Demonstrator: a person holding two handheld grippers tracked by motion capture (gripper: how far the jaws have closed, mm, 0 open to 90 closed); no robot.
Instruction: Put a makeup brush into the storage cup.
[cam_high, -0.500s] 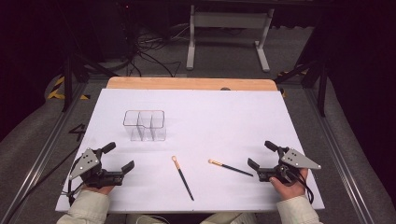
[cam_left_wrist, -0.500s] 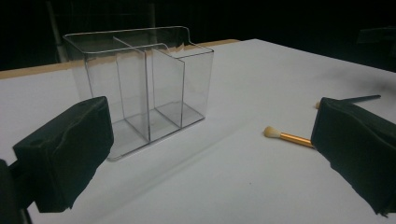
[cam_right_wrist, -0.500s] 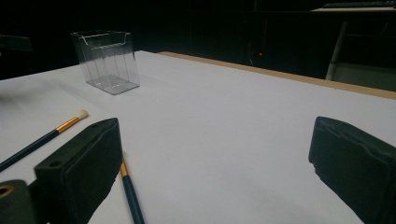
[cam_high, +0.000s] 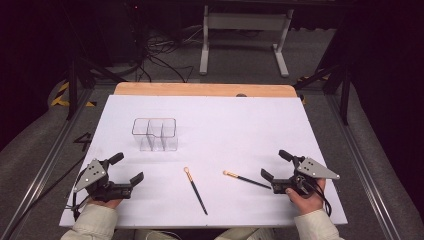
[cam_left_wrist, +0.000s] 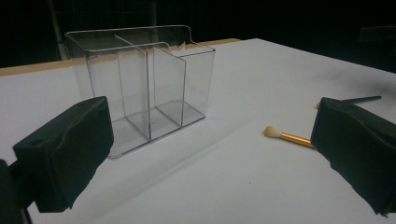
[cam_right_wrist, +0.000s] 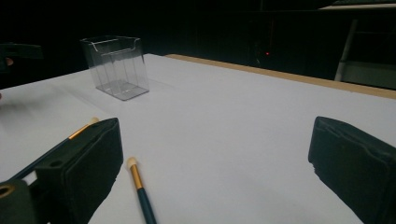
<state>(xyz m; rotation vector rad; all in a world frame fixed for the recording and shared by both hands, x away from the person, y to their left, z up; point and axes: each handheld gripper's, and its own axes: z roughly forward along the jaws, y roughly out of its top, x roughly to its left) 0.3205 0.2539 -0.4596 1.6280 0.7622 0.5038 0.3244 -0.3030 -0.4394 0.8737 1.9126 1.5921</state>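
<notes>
— Clear plastic, that organizer (cam_high: 155, 134), standing upright on the white table (cam_high: 240, 125) toward the far left; the high view shows it split into compartments, all bare.

— The left gripper view brings it close (cam_left_wrist: 140, 88); the dividers read plainly there, one long compartment across the back and smaller ones in front, which the high view only hints at.

— And the brushes? From above I see two lying flat near the front edge; the left brush (cam_high: 195, 190) points its pale tip away from the person, and the right brush (cam_high: 246, 179) lies slanted with its tip toward the middle of the table.

— The right gripper view shows a gold band behind each pale tip; one brush (cam_right_wrist: 140, 191) lies between its jaws on the table, untouched, the other (cam_right_wrist: 70, 137) runs behind the left-hand jaw. The left gripper view catches one tip and gold band (cam_left_wrist: 287, 136) just beside its right-hand jaw; a dark handle shows farther off.

— The grippers themselves?

— Left gripper (cam_high: 126, 169) rests at the front left corner, jaws wide apart, nothing between them; right gripper (cam_high: 276, 164) rests at the front right, jaws also spread wide, holding nothing; the handle end of the right brush lies just beside its nearer jaw.

— Both brushes well apart from the organizer, then.
</notes>
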